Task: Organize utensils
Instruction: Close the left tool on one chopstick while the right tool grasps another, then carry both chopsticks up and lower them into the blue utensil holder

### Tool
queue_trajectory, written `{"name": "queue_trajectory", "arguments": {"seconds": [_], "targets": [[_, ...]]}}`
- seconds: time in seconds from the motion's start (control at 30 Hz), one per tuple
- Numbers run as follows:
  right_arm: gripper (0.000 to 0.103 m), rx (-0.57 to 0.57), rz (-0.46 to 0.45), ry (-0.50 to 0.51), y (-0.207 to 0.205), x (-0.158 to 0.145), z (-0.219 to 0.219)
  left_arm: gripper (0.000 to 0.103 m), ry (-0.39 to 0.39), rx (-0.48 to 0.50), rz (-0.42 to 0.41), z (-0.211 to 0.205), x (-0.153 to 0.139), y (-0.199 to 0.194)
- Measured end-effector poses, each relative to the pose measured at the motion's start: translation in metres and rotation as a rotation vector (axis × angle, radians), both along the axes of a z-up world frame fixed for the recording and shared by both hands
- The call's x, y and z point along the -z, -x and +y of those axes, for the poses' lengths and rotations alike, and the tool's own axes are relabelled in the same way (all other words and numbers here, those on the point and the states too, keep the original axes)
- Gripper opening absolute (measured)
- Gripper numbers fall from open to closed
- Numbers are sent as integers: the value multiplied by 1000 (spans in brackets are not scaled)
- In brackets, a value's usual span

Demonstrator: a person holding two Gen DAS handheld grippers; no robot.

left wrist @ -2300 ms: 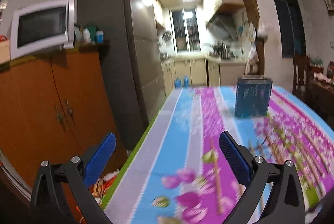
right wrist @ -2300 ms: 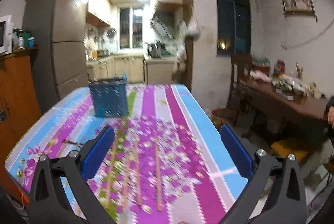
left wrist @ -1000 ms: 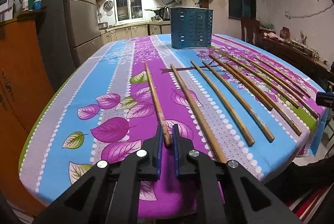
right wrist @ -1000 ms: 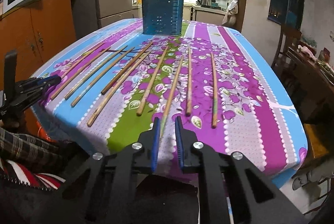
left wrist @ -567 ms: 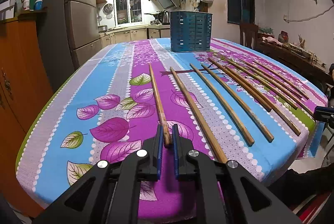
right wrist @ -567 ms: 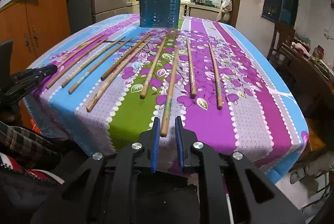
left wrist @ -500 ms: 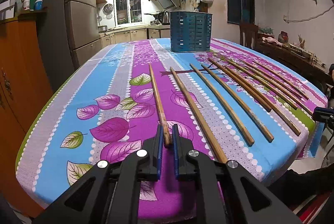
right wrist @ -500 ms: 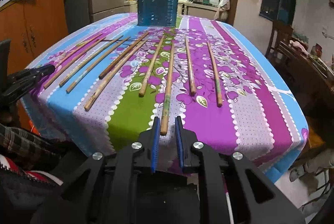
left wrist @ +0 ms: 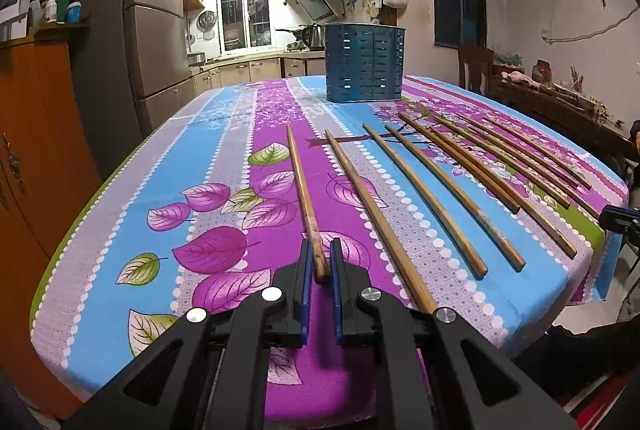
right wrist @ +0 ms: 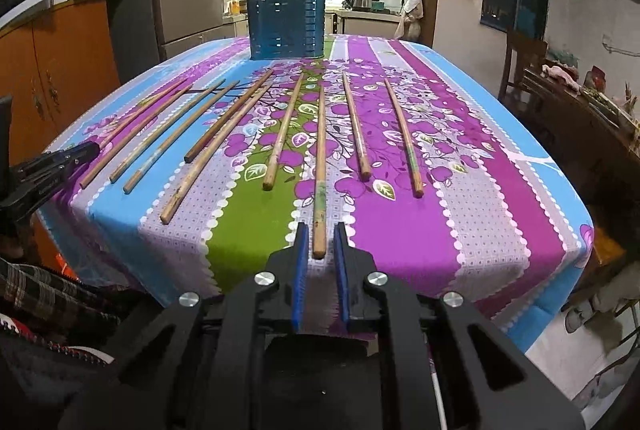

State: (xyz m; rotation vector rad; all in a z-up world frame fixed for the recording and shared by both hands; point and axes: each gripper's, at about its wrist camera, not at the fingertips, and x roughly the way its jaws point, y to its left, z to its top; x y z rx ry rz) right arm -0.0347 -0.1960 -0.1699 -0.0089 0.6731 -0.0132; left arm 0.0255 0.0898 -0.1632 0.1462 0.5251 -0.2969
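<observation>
Several long wooden chopsticks lie in a row on the flowered tablecloth. A blue slotted utensil holder stands upright at the far end; it also shows in the right wrist view. My left gripper is nearly shut around the near end of the leftmost chopstick, which rests on the cloth. My right gripper is nearly shut around the near end of a chopstick near the middle of the row, at the table's front edge.
The table has a rounded front edge. An orange cabinet and a grey fridge stand to the left. A dark side table and a chair stand to the right. The left gripper's arm shows at the right view's left edge.
Both grippers went from wide open and high to narrowed around chopstick ends at table level. In the last half second the right gripper edged slightly forward; the left one held still.
</observation>
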Motion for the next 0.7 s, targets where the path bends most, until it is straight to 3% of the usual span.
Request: {"name": "queue_trajectory", "arguments": {"seconds": [0.3,0.53,0.7], "targets": [[5,-9,-14,-6,0,-3,2,9,-29,-25,-26,-4,1,6],[5,-20,-73,40,5,-15,4,8,-134,-55,-119,-13,-11,25],[5,-28,-114,66,7,-26,5,8,-121,-76,-140,-8,-20,28]]}}
